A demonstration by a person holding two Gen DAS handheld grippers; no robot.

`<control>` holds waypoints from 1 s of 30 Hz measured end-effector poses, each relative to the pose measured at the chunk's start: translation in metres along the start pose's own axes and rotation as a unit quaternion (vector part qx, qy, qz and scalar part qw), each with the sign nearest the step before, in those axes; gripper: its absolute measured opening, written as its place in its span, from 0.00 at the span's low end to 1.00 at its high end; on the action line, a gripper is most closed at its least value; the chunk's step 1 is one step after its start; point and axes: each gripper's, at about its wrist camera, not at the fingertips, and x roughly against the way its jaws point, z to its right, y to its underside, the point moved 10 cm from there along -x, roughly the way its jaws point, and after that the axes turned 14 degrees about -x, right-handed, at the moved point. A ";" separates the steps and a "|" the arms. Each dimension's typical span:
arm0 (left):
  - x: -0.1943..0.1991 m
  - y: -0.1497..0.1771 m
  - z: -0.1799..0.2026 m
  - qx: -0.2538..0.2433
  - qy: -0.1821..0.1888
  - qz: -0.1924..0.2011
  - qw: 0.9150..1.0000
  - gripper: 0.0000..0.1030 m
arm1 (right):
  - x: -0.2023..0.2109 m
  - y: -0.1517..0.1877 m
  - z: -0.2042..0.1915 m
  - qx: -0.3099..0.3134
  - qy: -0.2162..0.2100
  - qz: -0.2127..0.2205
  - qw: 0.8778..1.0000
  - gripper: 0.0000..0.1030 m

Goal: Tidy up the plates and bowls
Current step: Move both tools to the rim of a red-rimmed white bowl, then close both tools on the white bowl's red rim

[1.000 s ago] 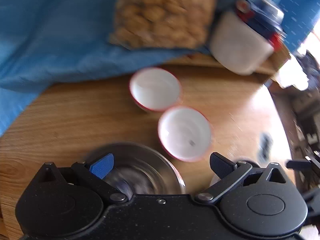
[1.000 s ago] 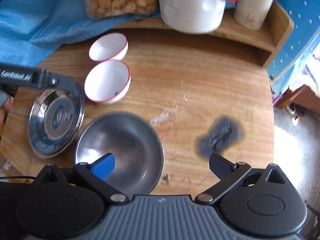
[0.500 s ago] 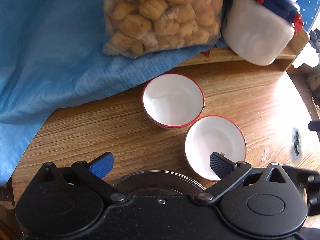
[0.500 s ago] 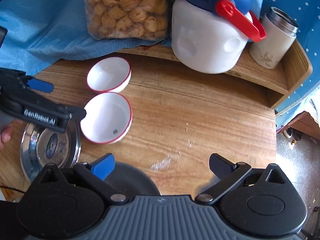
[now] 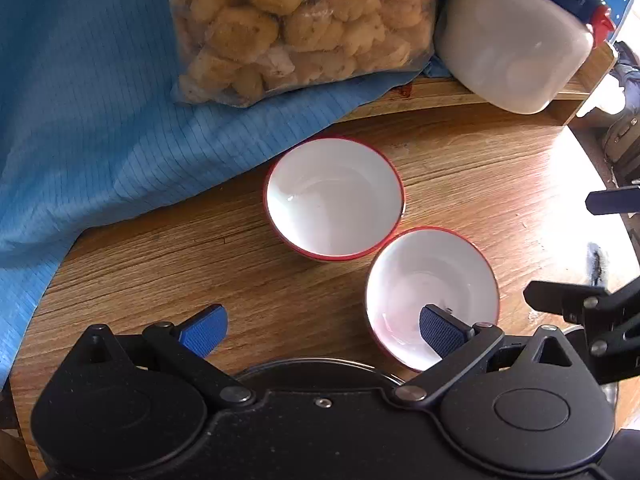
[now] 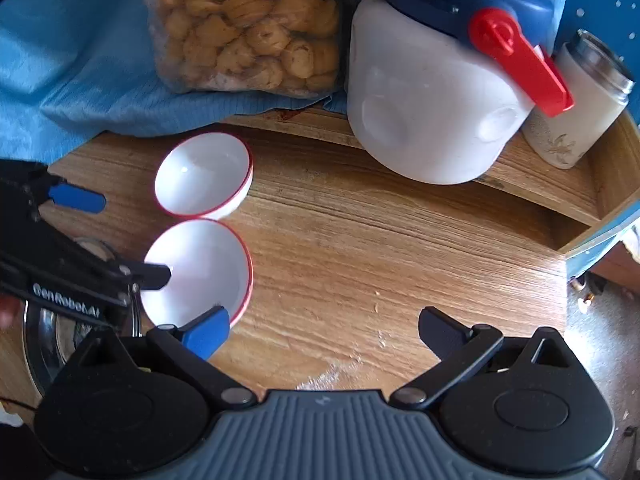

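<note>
Two white bowls with red rims sit side by side on the wooden table. The far bowl (image 5: 334, 198) (image 6: 202, 174) lies near the blue cloth; the near bowl (image 5: 432, 292) (image 6: 200, 272) touches it. My left gripper (image 5: 322, 332) (image 6: 120, 236) is open, its right finger over the near bowl's inside and its left finger out over bare wood. My right gripper (image 6: 324, 334) is open and holds nothing, with its blue fingertip (image 6: 206, 332) at the near bowl's front rim. A steel plate (image 5: 320, 364) (image 6: 44, 340) lies mostly hidden under the left gripper.
At the back, a bag of biscuits (image 6: 244, 24) rests on the blue cloth (image 5: 88, 112). A white jug (image 6: 432, 112) with a blue lid and red handle and a jar (image 6: 580, 104) stand on a raised wooden ledge (image 6: 540, 196). The table edge runs along the right.
Both grippers have moved forward toward the bowls. The steel bowl has dropped out of the right wrist view. The steel plate has slid under the left gripper body.
</note>
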 end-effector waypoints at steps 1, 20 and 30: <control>-0.002 0.000 0.000 -0.001 -0.001 -0.002 1.000 0.99 | -0.002 -0.001 -0.001 -0.002 -0.002 -0.001 1.000 1.00; -0.008 0.007 0.016 -0.009 -0.001 -0.011 1.000 0.81 | -0.024 -0.005 -0.008 -0.039 -0.048 -0.026 0.998 0.84; -0.013 0.002 0.029 0.014 0.038 0.001 0.999 0.48 | -0.028 0.000 -0.013 -0.061 -0.065 -0.035 0.995 0.56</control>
